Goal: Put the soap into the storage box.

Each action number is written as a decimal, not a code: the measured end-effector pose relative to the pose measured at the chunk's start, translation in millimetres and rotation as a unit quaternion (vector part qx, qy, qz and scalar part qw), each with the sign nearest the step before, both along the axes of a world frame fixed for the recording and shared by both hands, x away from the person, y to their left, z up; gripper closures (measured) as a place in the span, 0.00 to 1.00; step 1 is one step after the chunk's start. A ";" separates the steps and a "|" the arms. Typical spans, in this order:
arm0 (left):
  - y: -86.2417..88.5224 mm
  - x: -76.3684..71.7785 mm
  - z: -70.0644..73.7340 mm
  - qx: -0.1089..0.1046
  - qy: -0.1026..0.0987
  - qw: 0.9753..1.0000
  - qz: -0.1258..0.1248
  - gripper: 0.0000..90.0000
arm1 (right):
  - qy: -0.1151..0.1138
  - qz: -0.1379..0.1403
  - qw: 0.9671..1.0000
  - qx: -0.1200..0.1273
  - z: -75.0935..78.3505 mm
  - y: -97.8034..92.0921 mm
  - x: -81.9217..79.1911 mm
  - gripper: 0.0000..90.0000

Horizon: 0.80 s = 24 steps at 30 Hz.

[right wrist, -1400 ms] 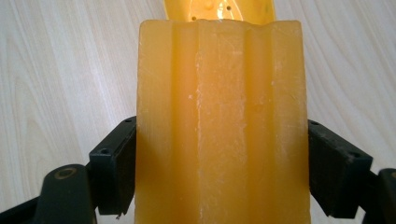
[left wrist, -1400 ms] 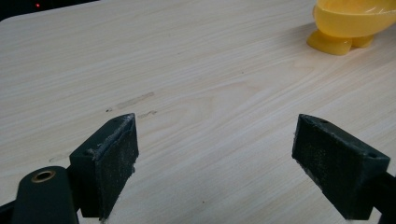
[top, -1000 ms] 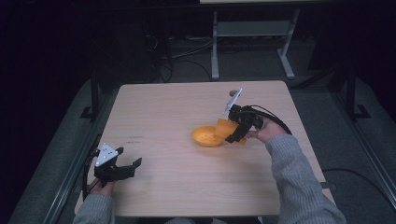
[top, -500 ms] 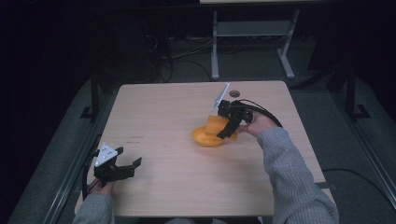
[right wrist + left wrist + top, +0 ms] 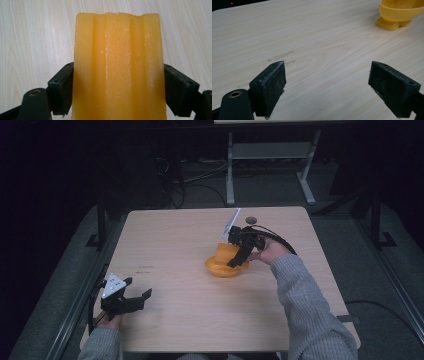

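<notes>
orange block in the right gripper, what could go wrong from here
The right gripper clamps the orange block only near its lower part, so it might pivot or slip between the jaws. In the high view it hangs just over the orange bowl, so a careless lowering may knock or tip the bowl. The left gripper sits open, far off, unable to steady anything.

A light wood table (image 5: 170, 235) fills the middle of the frame. The room around it is dark. The floor (image 5: 350, 225) is grey. At the top, a pale metal stand (image 5: 270, 155) sits behind the table, with black cables (image 5: 200, 180) lying to its left.
</notes>
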<state>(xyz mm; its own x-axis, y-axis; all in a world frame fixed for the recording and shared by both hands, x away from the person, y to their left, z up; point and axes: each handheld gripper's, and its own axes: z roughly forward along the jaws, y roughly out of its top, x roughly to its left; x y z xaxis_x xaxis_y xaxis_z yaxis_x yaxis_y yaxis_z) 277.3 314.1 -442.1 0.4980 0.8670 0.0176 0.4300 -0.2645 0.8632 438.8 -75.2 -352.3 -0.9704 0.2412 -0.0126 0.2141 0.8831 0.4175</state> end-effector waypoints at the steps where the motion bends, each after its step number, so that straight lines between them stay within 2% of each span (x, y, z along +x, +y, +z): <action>1: 0.0 0.0 -0.1 0.000 0.000 1.000 0.000 0.15 | 0.001 0.001 1.000 0.001 -0.8 1.2 0.5 0.23; 13: 0.8 0.4 -0.3 -0.002 0.001 1.000 0.001 0.15 | 0.011 0.015 1.000 -0.008 -10.3 13.8 6.5 0.23; 19: 0.5 0.4 -0.6 -0.003 0.000 1.000 0.001 0.15 | 0.007 0.026 0.999 -0.017 -9.6 24.3 7.9 0.23; 24: 1.7 0.5 -1.1 -0.005 0.002 1.000 0.002 0.15 | 0.010 0.032 0.999 -0.020 -14.8 29.6 10.8 0.23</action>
<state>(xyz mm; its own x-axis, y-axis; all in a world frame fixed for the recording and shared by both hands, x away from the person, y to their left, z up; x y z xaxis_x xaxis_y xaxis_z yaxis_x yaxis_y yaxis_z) 277.8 315.8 -443.2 0.4949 0.8689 0.0066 0.4336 -0.2535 0.8647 449.6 -45.6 -367.1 -0.9841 0.1775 -0.0008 0.1640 0.9112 0.3779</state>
